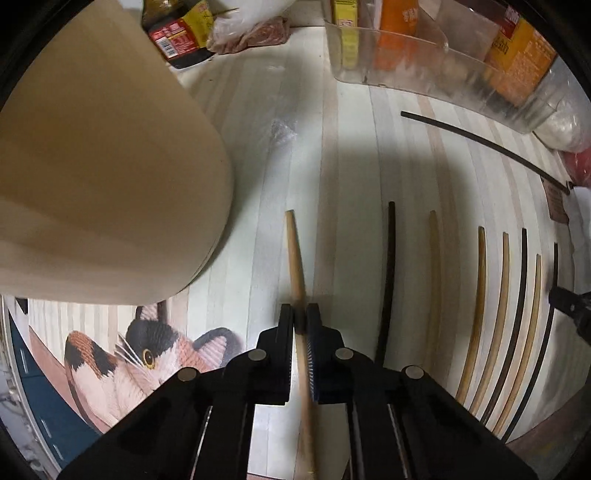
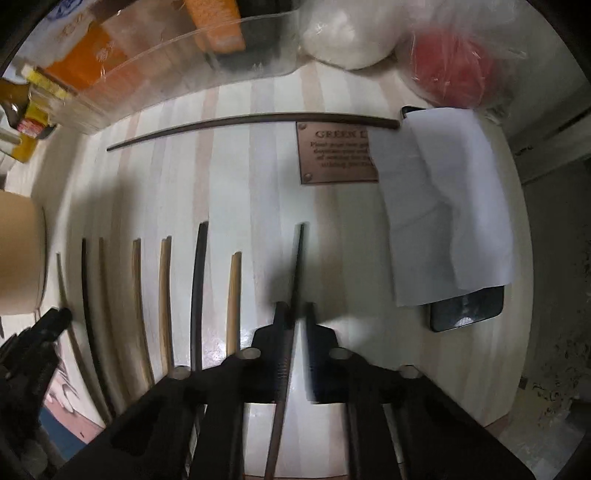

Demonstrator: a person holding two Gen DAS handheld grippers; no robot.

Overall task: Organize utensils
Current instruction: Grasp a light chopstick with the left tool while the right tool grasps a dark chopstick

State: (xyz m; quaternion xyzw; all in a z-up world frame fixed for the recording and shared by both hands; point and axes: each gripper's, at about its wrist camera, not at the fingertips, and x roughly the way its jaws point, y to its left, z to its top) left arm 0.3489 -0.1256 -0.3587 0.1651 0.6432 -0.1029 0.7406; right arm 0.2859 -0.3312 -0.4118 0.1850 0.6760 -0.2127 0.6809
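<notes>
My left gripper [image 1: 300, 314] points down at the striped wooden table [image 1: 332, 155] and is shut on a light wooden chopstick [image 1: 295, 258], the leftmost of a row. To its right lie several more chopsticks [image 1: 388, 277], dark and light, side by side. My right gripper [image 2: 295, 312] is shut on a dark chopstick [image 2: 299, 258] at the right end of the same row [image 2: 164, 295]. One more dark chopstick [image 2: 258, 121] lies crosswise further back. A tall beige cup [image 1: 110, 166] stands just left of the left gripper. Each view shows the other gripper at its edge.
A clear plastic bin [image 1: 406, 59] with packets and a sauce bottle [image 1: 177, 33] stand at the back. A brown plaque [image 2: 332, 151], a white paper [image 2: 443, 206] and a phone [image 2: 465, 310] lie right of the right gripper. A cat-pattern mat [image 1: 129, 350] lies front left.
</notes>
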